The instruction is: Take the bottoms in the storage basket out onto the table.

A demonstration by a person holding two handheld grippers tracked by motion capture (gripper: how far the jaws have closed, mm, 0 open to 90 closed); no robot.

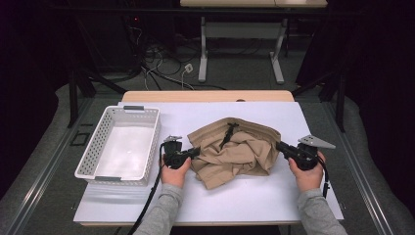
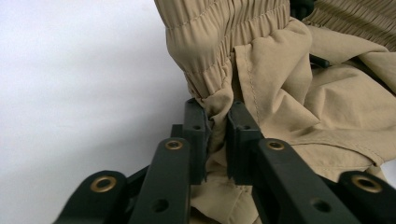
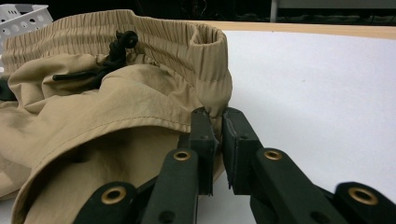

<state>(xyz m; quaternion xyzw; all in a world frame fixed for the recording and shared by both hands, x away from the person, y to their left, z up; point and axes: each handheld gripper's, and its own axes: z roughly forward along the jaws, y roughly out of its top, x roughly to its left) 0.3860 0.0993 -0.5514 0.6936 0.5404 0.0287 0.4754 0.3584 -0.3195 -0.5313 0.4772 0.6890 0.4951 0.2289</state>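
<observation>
A crumpled pair of tan shorts [image 1: 234,152] with an elastic waistband and a black drawstring [image 1: 227,134] lies in the middle of the white table top [image 1: 254,196]. My left gripper [image 1: 195,152] is shut on the left end of the waistband; in the left gripper view the tan shorts [image 2: 289,84] are pinched between the jaws of the left gripper [image 2: 218,123]. My right gripper [image 1: 280,147] is shut on the right end of the waistband; in the right gripper view the fabric of the tan shorts [image 3: 121,112] is squeezed between the pads of the right gripper [image 3: 217,128].
A white perforated basket [image 1: 98,142] stands at the left of the table, close to my left hand. Bare white surface runs in front of the shorts and along the right side. The wooden table edge [image 1: 205,95] is at the back.
</observation>
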